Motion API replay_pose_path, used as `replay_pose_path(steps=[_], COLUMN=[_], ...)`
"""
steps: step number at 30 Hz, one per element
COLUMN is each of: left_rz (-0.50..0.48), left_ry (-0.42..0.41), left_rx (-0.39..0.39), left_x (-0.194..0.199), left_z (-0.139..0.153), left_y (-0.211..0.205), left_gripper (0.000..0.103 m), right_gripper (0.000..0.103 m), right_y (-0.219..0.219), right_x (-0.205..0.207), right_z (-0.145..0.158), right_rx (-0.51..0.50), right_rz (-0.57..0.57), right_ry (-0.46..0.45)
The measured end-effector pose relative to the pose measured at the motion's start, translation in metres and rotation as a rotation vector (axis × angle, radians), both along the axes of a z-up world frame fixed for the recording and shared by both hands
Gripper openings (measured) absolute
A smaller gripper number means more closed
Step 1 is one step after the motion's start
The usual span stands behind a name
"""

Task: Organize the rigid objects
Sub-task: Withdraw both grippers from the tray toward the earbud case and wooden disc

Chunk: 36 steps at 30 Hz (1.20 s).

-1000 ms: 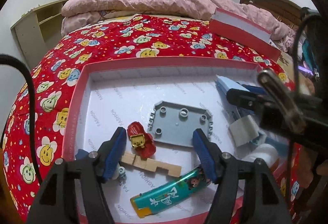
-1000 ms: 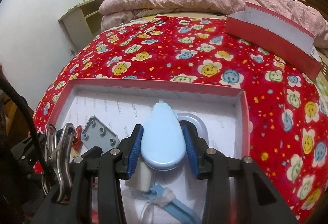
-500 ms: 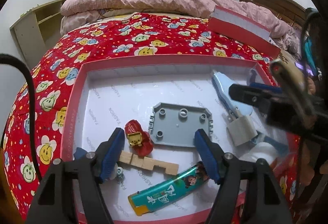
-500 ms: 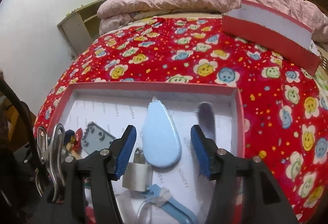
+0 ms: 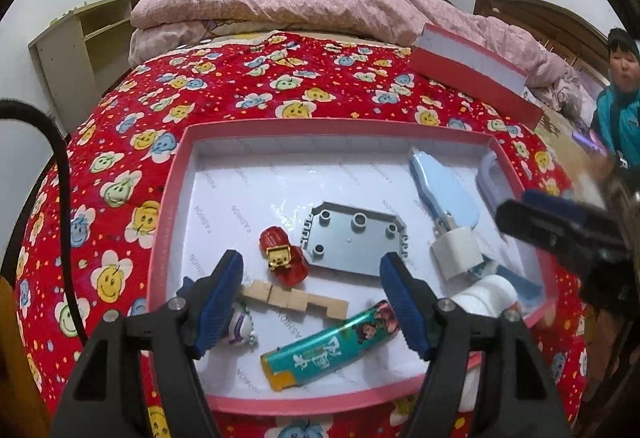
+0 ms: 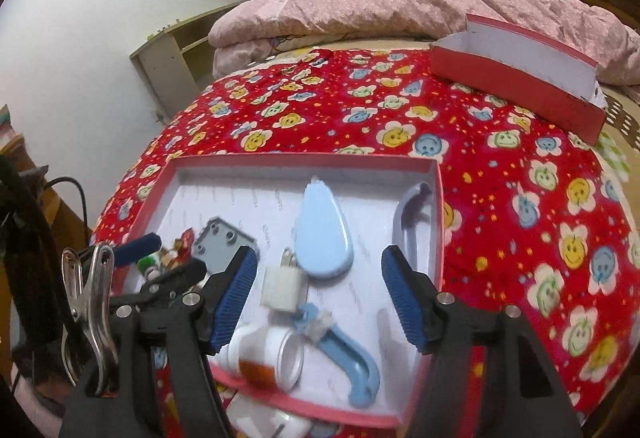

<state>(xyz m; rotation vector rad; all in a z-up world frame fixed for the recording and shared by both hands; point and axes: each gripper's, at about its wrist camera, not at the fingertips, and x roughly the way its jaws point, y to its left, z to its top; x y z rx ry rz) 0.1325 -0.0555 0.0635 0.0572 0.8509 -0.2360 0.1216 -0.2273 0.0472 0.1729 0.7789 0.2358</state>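
Observation:
A pink-rimmed shallow box [image 5: 172,197] [image 6: 438,197] lies on the red flowered bedspread and holds the objects. In it lie a light blue teardrop case [image 5: 444,189] [image 6: 324,234], a white plug adapter [image 5: 456,254] [image 6: 284,288], a grey studded plate [image 5: 356,244] [image 6: 220,242], a red toy figure [image 5: 282,256], wooden blocks [image 5: 296,298] and a teal lighter [image 5: 332,350]. My left gripper [image 5: 310,302] is open and empty above the blocks. My right gripper [image 6: 320,298] is open and empty, above the adapter, just behind the blue case.
A second red box lid [image 5: 472,69] [image 6: 516,77] lies farther back on the bed by the pink quilt. A white bottle [image 6: 272,358], a blue hook-shaped handle [image 6: 352,358] and a pale blue clip [image 6: 412,222] also lie in the box. A person [image 5: 616,93] sits at the right.
My right gripper opened, released the light blue case into the box, and pulled back. My left gripper stayed open and drew back slightly.

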Motion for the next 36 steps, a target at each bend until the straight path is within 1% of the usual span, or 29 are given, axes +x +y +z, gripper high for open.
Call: replay_pose_path(steps=[4,6,9,14,21,23,27,31,36], left_rz=[-0.006,0.000,0.004,-0.002,-0.014,-0.021,-0.043,-0.067,-0.105], left_ry=[-0.004,-0.001,0.012,0.017,0.028,0.028,0.007,-0.006,0.021], left_rx=[0.007,-0.003,-0.017,-0.010,-0.031,-0.035,-0.026,-0.014,0.001], left_x=[-0.008,-0.014,-0.022,-0.036,-0.056,-0.062,-0.078,-0.091,-0.102], left_z=[0.003,0.004,0.004,0.002,0.001,0.002,0.008,0.011,0.007], left_y=[0.001,0.003,0.006,0.007,0.009,0.008,0.003,-0.006,-0.021], left_gripper=[0.075,0.075,0.075,0.075,0.075,0.075,0.075,0.075,0.075], right_gripper=[0.066,0.066,0.066,0.066,0.066,0.066,0.066,0.066,0.066], right_y=[0.001,0.000,-0.003,-0.009,-0.017,-0.018,-0.022,-0.028,-0.034], right_x=[-0.015,-0.023,-0.037,-0.059,-0.085,-0.094,-0.108,-0.119,-0.124], right_z=[-0.002,-0.005,-0.009,-0.012,-0.014,-0.019,-0.030,-0.043,-0.054], right_rx=[-0.009,-0.007,-0.003,-0.009,-0.050,-0.077,-0.136,-0.160,-0.175], right_rz=[0.017,0.023,0.022,0.017,0.006,0.004,-0.001,-0.007,-0.005], right_ry=[0.015,0.025,0.033,0.042,0.041,0.046,0.061,0.078,0.103])
